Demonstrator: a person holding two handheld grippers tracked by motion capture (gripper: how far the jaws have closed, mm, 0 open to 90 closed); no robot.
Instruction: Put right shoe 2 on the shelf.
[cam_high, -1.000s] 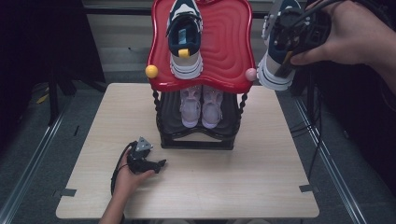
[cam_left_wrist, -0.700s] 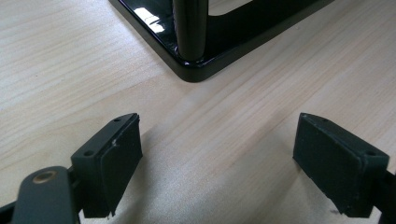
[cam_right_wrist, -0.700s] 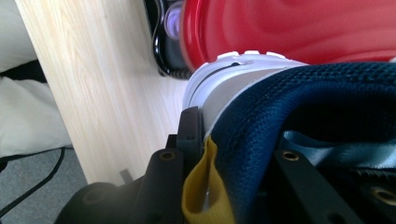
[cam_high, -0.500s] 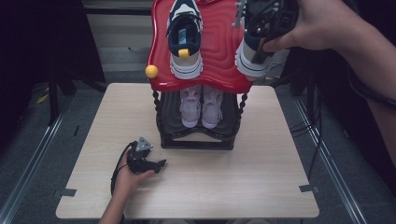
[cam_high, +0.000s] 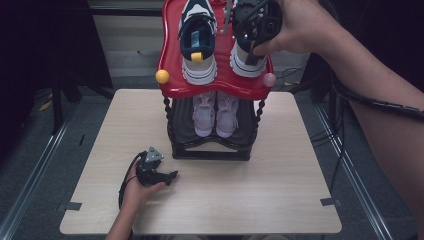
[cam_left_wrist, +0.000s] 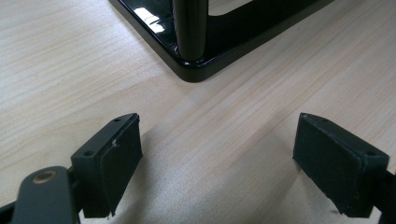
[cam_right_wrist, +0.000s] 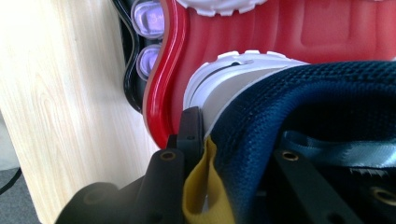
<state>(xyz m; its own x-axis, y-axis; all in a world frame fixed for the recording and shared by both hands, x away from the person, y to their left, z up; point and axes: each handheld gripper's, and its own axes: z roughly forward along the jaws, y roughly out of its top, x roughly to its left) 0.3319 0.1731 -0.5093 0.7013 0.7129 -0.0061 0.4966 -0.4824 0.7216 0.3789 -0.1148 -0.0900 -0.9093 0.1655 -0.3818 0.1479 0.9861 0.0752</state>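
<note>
Navy-and-white mesh sneaker (cam_high: 246, 55) is sitting on the right half of the glossy red wavy plastic top tray (cam_high: 172, 65) of the black shoe rack (cam_high: 210, 145), at 12 o'clock on the pale wooden table (cam_high: 280, 200). Right gripper (cam_high: 256, 31) is clamping the sneaker's heel collar (cam_right_wrist: 289, 107), one jaw outside, one inside. Matching sneaker (cam_high: 198, 42) is lying at its 9 o'clock. Pair of lilac sneakers (cam_high: 216, 112) is resting on the lower shelf. Left gripper (cam_high: 156, 172) is lying on the table at 7 o'clock of the rack, jaws wide apart, nothing between them.
</note>
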